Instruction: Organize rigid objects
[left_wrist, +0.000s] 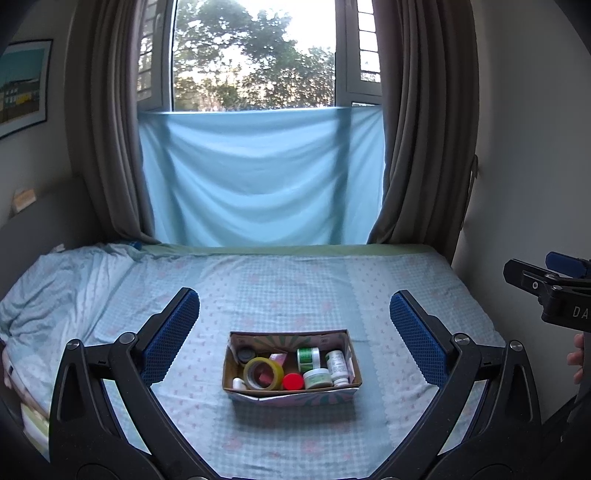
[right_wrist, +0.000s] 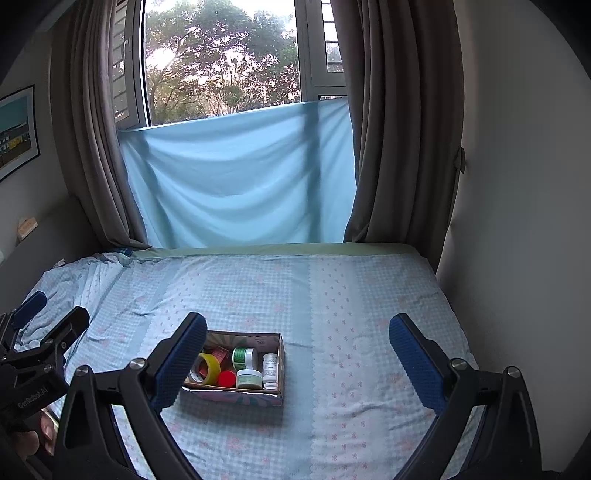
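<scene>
Both hand-held grippers, left (left_wrist: 294, 345) and right (right_wrist: 297, 363), were spread wide, empty, above the bed (left_wrist: 295, 288); a box (left_wrist: 291, 394) held tape (left_wrist: 263, 373) and bottles (left_wrist: 337, 367).

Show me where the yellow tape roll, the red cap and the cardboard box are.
yellow tape roll (left_wrist: 277, 372), left wrist view, on its right band.
red cap (left_wrist: 293, 381), left wrist view, on its top.
cardboard box (left_wrist: 291, 394), left wrist view, on its near wall.

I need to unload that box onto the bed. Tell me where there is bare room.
The bedsheet lies bare right of the cardboard box, out to the wall, and between the box and the blue cloth under the window. Left, rumpled bedding narrows the flat room. The box is crowded: tape roll, jars, bottle.
</scene>
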